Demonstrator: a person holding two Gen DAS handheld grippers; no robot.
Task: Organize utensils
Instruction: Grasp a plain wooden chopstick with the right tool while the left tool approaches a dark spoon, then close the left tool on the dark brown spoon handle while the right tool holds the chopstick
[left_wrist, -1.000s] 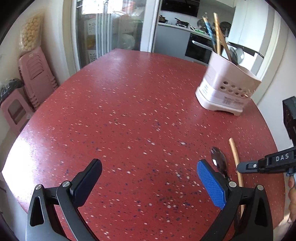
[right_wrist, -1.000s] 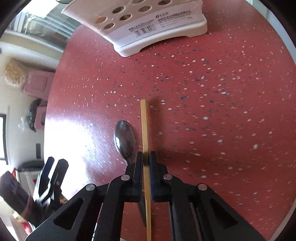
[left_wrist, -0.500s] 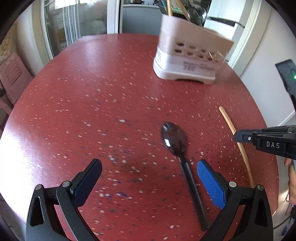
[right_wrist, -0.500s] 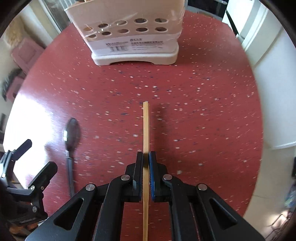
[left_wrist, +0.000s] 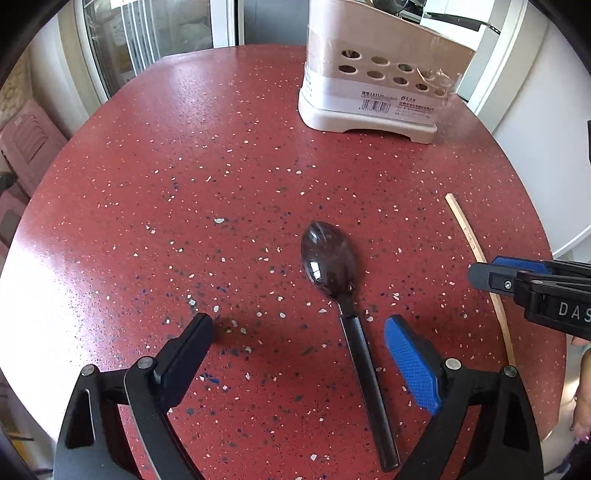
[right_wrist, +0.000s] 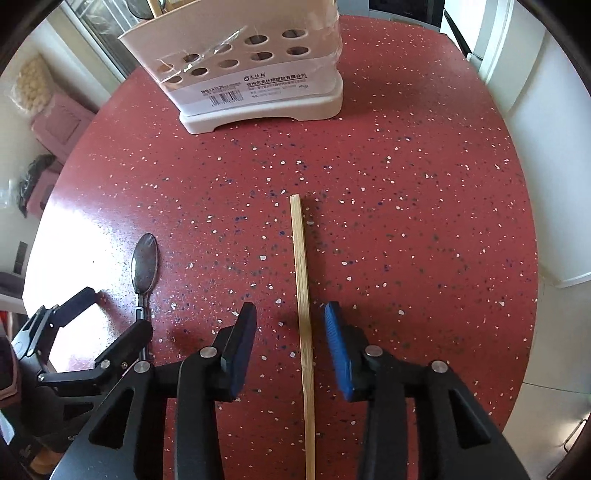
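Note:
A metal spoon (left_wrist: 332, 266) with a black handle lies on the red speckled table (left_wrist: 184, 184). My left gripper (left_wrist: 299, 343) is open, its handle lying between the fingers, nearer the blue right pad. A wooden chopstick (right_wrist: 301, 277) lies flat on the table between the open fingers of my right gripper (right_wrist: 291, 339), touching neither. The chopstick (left_wrist: 469, 232) and right gripper (left_wrist: 480, 275) also show in the left wrist view, the spoon (right_wrist: 145, 264) and left gripper (right_wrist: 114, 312) in the right wrist view. A beige utensil holder (left_wrist: 376, 85) stands at the far side.
The holder (right_wrist: 251, 70) has round holes and holds several utensils. The table's right edge (right_wrist: 532, 258) drops to a white floor and wall. Pink stools (left_wrist: 26, 147) stand beyond the left edge.
My right gripper was shut on the chopstick; it has opened and the chopstick lies free. My left gripper has moved over the spoon handle.

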